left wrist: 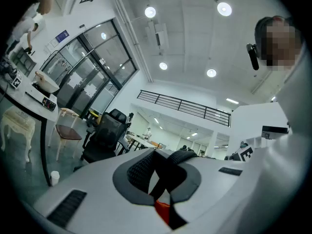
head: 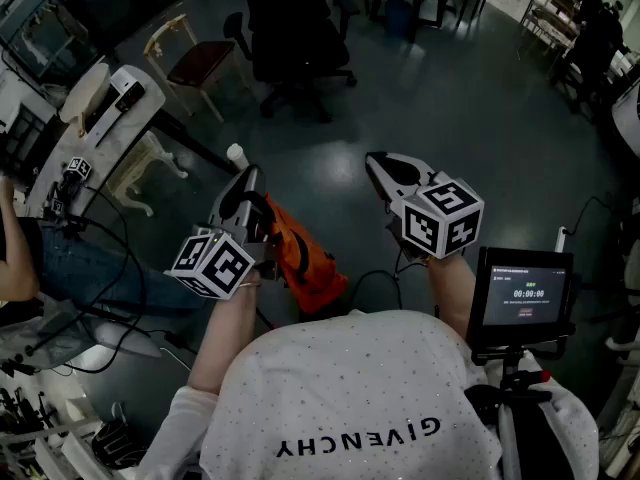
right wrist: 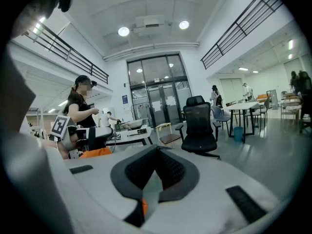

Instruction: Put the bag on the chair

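Note:
An orange bag (head: 303,256) hangs off the floor right under my left gripper (head: 243,176). That gripper's jaws are pressed together, with a dark strap (left wrist: 165,177) running down between the pads, so it is shut on the bag. My right gripper (head: 376,161) floats to the right of the bag, shut and holding nothing. From the right gripper view a bit of the orange bag (right wrist: 95,152) shows at the left. A wooden chair with a dark red seat (head: 200,63) stands far ahead on the left, beside a black office chair (head: 296,46).
A white table (head: 100,118) with devices runs along the left, where another person (head: 22,263) is. A white cup (head: 236,154) stands on the floor ahead of my left gripper. A timer screen (head: 524,294) on a stand is at my right. Cables (head: 120,308) lie on the floor.

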Available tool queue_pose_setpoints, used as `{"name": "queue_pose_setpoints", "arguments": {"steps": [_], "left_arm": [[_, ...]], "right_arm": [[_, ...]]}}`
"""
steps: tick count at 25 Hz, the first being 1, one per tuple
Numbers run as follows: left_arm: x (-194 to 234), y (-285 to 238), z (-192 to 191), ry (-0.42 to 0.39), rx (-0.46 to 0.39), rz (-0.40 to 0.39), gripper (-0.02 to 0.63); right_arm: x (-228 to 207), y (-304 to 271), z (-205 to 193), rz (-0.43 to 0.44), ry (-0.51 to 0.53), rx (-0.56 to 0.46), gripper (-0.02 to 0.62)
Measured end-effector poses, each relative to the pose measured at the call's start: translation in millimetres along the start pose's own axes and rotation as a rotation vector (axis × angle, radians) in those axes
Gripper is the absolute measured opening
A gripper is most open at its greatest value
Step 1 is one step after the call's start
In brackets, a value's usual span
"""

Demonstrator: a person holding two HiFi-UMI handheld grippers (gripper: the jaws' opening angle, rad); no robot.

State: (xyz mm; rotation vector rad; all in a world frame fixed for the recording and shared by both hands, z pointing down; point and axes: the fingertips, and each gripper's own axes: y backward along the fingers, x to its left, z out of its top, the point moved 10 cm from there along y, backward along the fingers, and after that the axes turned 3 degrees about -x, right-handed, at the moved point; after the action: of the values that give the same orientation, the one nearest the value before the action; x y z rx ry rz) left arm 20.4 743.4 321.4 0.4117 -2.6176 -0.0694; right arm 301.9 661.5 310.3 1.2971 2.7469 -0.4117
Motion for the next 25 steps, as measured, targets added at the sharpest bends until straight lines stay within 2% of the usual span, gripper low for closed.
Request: {"name": "queue_pose_setpoints", "arguments": {"steps": [7,13,17,20,23,25], "left_arm": [[4.7,-12.7,7.8,-0.02,-0.007,-0.003,0.002],[45.8,-48.3,19.7,-0.004,-0.004,-0.003,0.002],[75.8,-87.5,34.8,0.013,0.0,-0.023,0.002],[97.2,-116.6,44.7,0.026,0.013,-0.039,0.002],[117.6,-144.0,52.5,0.015,0.05,-0.061,0.002],[133.0,-157.4,54.2,0.011,0.084,-0.077,0.002]], "right_arm": [[-5.9,-12.7,0.6,-0.01,-0.003,0.02,0.0],[-22.2,-58.0,5.7,-0.026,-0.025,0.023,0.0],[-41.0,-95.1,25.9,-0.041,-0.048,-0.025,0.002],[-52.4,-122.5,42.3,-0.079,-0.017,-0.085,0.002],[-57.9,-153.6,55.4,-0.119,-0.026,-0.165,0.002],[-58.1,-175.3,57.6,-0.125,-0.028,-0.176,0.002]]}}
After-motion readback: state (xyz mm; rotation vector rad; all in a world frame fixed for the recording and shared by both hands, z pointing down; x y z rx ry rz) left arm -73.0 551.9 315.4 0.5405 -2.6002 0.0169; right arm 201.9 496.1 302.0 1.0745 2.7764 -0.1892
